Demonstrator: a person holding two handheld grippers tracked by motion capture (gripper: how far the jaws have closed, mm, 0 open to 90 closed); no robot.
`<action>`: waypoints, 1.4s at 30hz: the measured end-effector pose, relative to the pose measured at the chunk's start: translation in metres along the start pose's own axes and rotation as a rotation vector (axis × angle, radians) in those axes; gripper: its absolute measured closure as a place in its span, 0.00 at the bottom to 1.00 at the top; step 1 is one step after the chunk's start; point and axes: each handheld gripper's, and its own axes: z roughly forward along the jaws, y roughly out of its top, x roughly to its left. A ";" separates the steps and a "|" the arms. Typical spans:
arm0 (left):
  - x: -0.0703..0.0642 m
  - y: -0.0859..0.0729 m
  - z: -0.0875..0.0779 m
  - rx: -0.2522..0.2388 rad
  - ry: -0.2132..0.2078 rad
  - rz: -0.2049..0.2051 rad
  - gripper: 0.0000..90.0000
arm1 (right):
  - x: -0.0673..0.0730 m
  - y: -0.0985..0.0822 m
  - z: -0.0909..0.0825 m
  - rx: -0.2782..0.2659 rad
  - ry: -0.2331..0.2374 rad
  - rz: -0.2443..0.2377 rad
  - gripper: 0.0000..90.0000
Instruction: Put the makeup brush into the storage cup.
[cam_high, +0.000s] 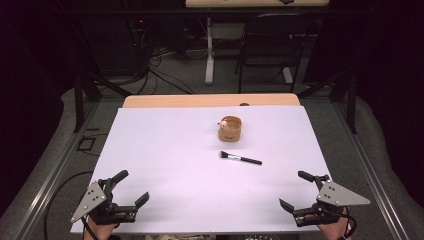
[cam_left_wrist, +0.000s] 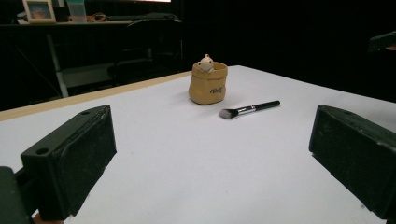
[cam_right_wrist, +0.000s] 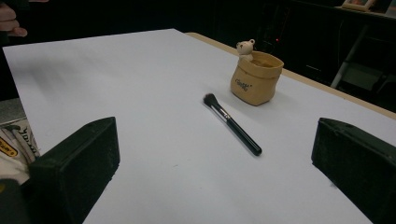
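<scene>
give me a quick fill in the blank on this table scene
1. The black-handled makeup brush lies flat on the ____ table cover.
2. A small bear figure peeks over the rim of the tan sack-shaped ____.
3. Both the left gripper and right gripper have their jaws ____.

Missing words: white; pot; open

Table (cam_high: 150, 101) with a pale wooden top, its far edge exposed as a narrow strip. A white sheet (cam_high: 165, 165) covers nearly the whole surface, reaching the near edge. Directly on the sheet: a small tan pot (cam_high: 230, 129) shaped like a sack, upright, right of centre and towards the far side, with a little bear figure at its rim; and a makeup brush (cam_high: 240, 158) with a black handle, lying flat just in front of the pot and apart from it, bristles pointing left in the high view.
</scene>
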 end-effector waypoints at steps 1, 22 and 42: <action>0.000 0.000 0.000 0.001 0.000 -0.001 0.01 | 0.000 0.000 0.000 0.001 0.001 0.001 0.01; -0.001 -0.001 0.000 0.032 0.012 -0.003 0.01 | -0.002 0.005 0.014 0.063 0.018 0.014 0.00; 0.000 0.000 0.004 0.025 -0.005 -0.001 0.01 | -0.011 0.016 0.026 0.011 -0.026 0.021 0.00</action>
